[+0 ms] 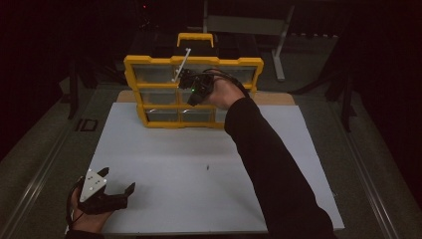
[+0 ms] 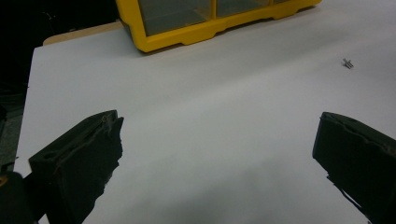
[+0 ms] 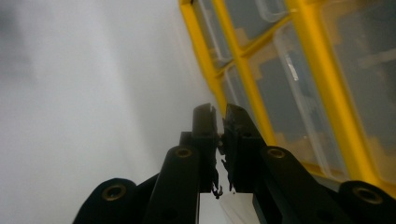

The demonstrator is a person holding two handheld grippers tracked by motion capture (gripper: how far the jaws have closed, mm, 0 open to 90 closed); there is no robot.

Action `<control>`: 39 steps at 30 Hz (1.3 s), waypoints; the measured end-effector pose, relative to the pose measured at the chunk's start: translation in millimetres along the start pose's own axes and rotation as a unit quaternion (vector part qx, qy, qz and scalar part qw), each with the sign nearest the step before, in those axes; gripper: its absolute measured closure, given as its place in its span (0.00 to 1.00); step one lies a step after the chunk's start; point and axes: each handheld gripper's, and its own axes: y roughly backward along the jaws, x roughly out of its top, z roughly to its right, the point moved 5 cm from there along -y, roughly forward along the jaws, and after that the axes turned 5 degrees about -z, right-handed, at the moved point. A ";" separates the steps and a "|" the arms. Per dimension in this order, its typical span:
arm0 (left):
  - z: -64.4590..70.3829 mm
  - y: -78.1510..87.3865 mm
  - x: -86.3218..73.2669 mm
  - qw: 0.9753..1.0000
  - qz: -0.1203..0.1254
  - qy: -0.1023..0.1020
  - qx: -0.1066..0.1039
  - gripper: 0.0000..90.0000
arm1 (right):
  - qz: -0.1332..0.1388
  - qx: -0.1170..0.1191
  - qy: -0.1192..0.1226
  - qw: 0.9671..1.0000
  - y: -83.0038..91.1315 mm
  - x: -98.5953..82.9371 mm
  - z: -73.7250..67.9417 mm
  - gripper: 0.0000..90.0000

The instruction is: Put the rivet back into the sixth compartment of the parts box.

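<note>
At twelve o'clock on the white tabletop [image 1: 199, 199], the right gripper [image 1: 185, 75] pinched a thin white stick [image 1: 182, 63] before the upright yellow plastic organiser [image 1: 149, 62], wanting a steady, gentle grip, while the left gripper [image 1: 119, 190] rested spread at seven o'clock.

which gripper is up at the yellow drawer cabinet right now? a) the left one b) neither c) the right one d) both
c: the right gripper is held up against the front of the yellow drawer cabinet, its fingers nearly together, while the left gripper rests open near the front corner of the white board, far from the cabinet.
</note>
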 end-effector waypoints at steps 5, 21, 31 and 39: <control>-0.3 -0.1 0.0 1.000 0.001 -0.001 0.000 0.02 | 0.000 -0.009 -0.008 1.000 7.1 -5.5 8.8 0.92; -0.3 -0.2 -0.1 1.000 0.000 0.000 0.000 0.02 | -0.005 -0.030 -0.041 0.999 22.8 -25.1 29.7 0.92; -0.6 0.3 -0.3 1.000 0.001 0.001 0.002 0.02 | -0.012 -0.041 -0.058 0.997 30.2 -42.6 41.4 0.92; -0.6 0.3 -0.4 1.000 0.001 0.001 0.002 0.02 | -0.023 -0.048 -0.069 0.996 32.2 -56.7 48.7 0.92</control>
